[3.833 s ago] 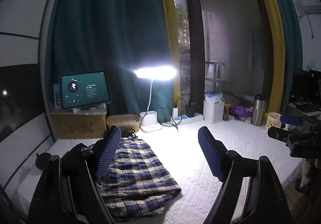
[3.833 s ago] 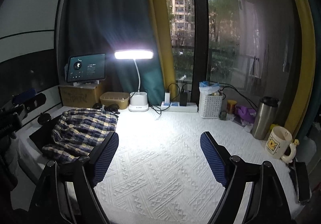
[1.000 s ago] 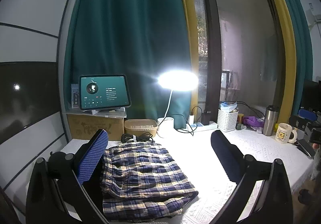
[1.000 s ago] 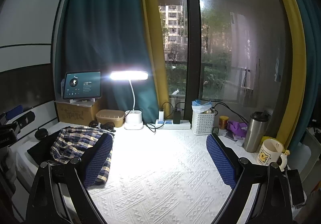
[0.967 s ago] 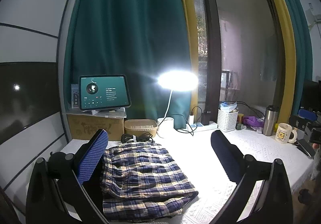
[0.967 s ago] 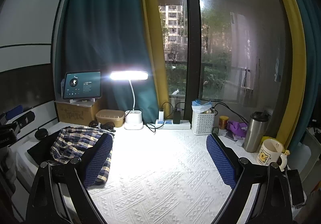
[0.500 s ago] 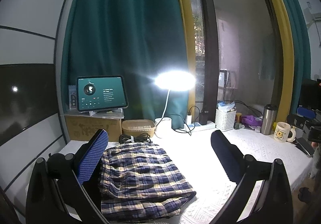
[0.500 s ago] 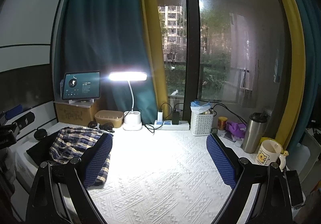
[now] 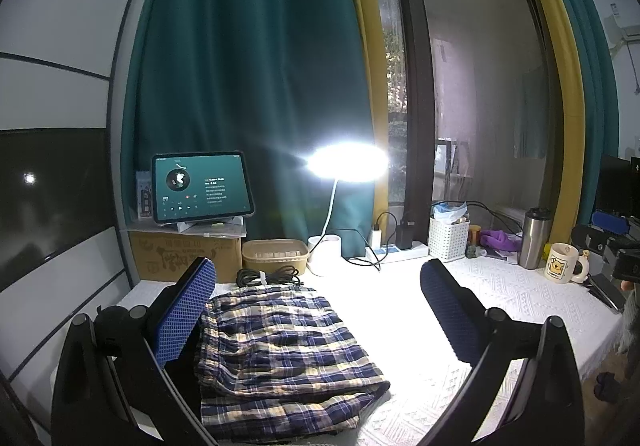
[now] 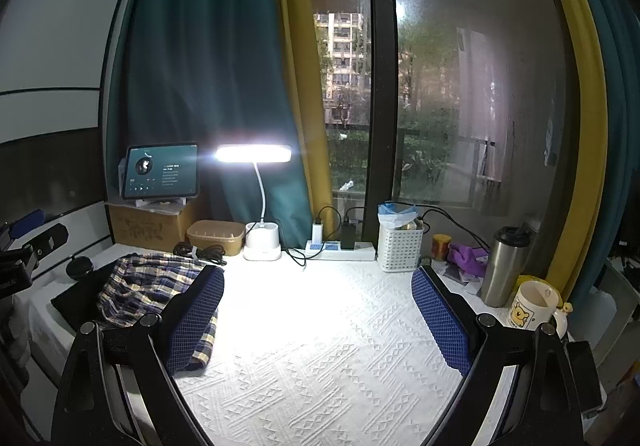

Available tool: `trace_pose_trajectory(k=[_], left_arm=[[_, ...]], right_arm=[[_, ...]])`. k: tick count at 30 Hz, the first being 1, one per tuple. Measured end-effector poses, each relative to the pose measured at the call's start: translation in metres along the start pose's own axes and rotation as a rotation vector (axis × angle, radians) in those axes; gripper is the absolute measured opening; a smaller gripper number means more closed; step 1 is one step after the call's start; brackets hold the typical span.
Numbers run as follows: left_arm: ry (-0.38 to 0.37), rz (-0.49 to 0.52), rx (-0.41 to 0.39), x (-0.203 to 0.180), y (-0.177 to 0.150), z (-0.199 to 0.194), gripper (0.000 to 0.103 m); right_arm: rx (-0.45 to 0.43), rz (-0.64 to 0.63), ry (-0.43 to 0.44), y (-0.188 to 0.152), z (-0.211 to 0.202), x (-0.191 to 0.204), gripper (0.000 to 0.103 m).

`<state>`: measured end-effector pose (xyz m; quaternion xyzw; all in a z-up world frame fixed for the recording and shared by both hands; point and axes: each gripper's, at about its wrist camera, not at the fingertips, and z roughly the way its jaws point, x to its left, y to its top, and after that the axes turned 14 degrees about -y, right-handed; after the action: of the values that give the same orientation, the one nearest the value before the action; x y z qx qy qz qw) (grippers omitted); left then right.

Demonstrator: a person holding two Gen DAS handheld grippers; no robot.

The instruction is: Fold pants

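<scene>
The left gripper [image 9: 316, 306] is hovering above the table [image 9: 520, 298] with its jaws spread wide and holding nothing; its blue-padded fingers [image 9: 184, 310] are framing the pants [image 9: 280, 350]. The right gripper [image 10: 316, 318] is also hovering level over the table's middle, jaws wide apart and empty. The pants, plaid and folded into a flat stack, are lying at the table's left end, partly over something dark that cannot be identified. At the back, a white basket [image 10: 400, 248] is holding a blue bag and small items too unclear to name; a tan box [image 10: 216, 236] is sitting beside the lit lamp [image 10: 262, 242]. A coiled cable [image 9: 268, 276] is lying just behind the pants. A tablet [image 9: 202, 186] is standing on a cardboard box [image 9: 184, 254]. A steel flask [image 10: 504, 266] and a mug [image 10: 534, 306] are standing at the right end, well apart from the pants.
</scene>
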<state>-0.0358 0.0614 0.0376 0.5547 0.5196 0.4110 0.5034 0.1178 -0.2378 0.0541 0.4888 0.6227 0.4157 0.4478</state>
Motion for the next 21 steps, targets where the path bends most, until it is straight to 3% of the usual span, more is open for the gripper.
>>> trace_pose_trajectory(k=[21], left_arm=[[0.017, 0.027, 0.003, -0.0011, -0.0007, 0.0031, 0.101]], right_arm=[[0.006, -0.004, -0.003, -0.0003, -0.0007, -0.0022, 0.096]])
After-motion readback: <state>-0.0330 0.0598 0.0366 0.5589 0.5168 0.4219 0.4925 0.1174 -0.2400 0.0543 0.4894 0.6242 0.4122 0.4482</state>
